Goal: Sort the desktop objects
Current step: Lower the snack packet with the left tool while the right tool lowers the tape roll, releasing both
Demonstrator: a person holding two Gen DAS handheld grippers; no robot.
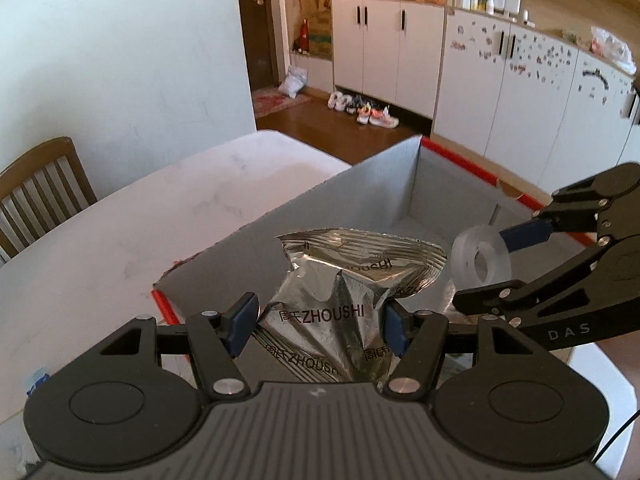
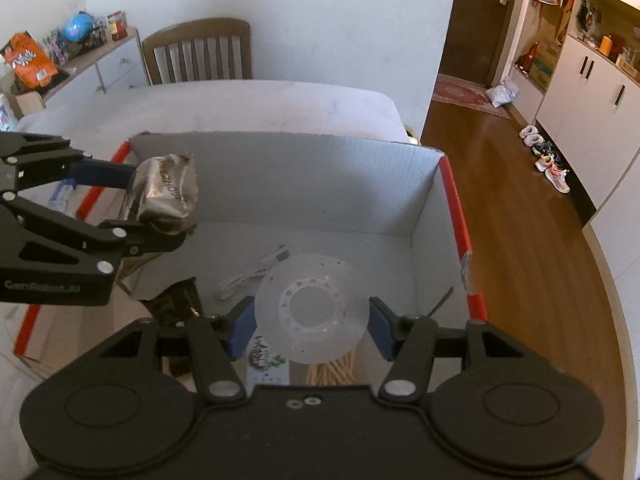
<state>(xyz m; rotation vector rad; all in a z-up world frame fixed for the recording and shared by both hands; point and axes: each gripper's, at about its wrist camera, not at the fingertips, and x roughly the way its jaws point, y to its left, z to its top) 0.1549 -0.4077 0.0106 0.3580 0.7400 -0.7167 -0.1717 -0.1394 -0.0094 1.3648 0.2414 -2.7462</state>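
Observation:
My left gripper (image 1: 320, 322) is shut on a crumpled silver ZHOUSHI snack packet (image 1: 344, 296) and holds it over the open grey cardboard box (image 1: 360, 184) with red edges. The packet also shows in the right wrist view (image 2: 166, 194), over the box's left side. My right gripper (image 2: 312, 322) holds a clear tape roll (image 2: 310, 308) between its blue pads above the inside of the box (image 2: 320, 176); the jaws stand wide and touch the roll's rim. The roll shows in the left wrist view (image 1: 480, 266) at the right gripper's tips (image 1: 486, 264).
Inside the box lie a white cable (image 2: 256, 272), a dark wrapper (image 2: 176, 302), wooden sticks (image 2: 332, 372) and a printed packet (image 2: 268, 364). The box stands on a white table (image 1: 120, 232). A wooden chair (image 2: 198, 52) stands behind the table.

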